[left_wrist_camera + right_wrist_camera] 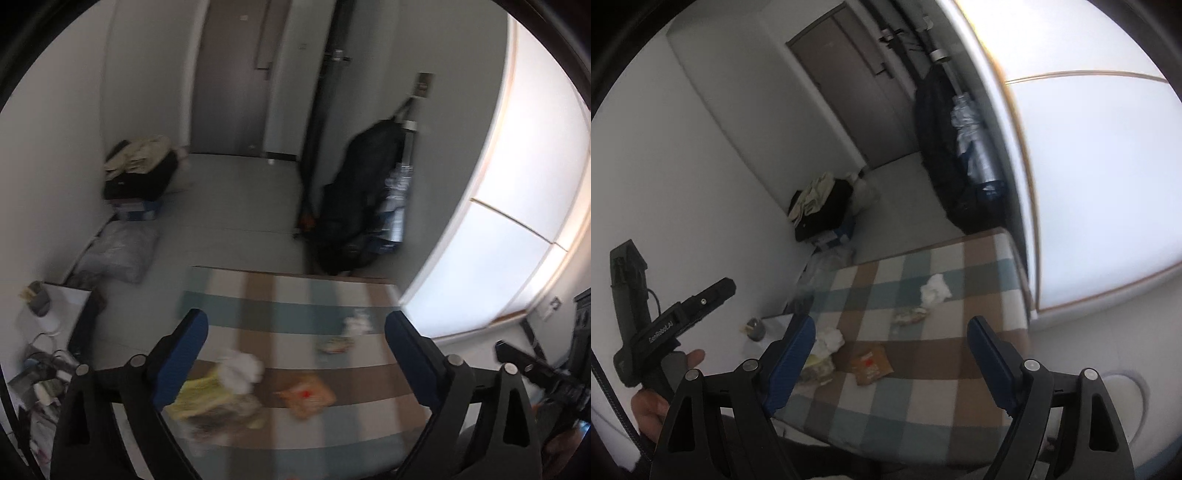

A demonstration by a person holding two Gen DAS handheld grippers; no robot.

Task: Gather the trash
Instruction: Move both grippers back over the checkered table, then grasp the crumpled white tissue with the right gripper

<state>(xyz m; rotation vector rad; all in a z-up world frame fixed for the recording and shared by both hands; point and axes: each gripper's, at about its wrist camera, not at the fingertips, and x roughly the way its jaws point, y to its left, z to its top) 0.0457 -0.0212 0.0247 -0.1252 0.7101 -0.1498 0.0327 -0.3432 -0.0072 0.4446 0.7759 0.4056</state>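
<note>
Trash lay scattered on the checked cloth (979, 258) below the middle of both frames. You had a brown snack wrapper (870, 364) lying flat at lower centre of the right wrist view, its long axis slanting from upper left to lower right. Left of it sat a crumpled white tissue (830, 339) touching a yellow wrapper (817, 363); blur hid which way that wrapper pointed. Higher up, a second white tissue (935, 289) lay just above a small pale wrapper (909, 315) stretched roughly left to right.

In the left wrist view the same brown snack wrapper (306, 397) sat between your fingers, right of the yellow wrapper (201, 397) and tissue (240, 371).

Your left gripper (295, 354) had its jaws spread wide, nothing between the pads. Your right gripper (891, 360) also stood spread and empty, above the cloth. Your left hand (652, 408) showed at lower left of the right wrist view.
</note>
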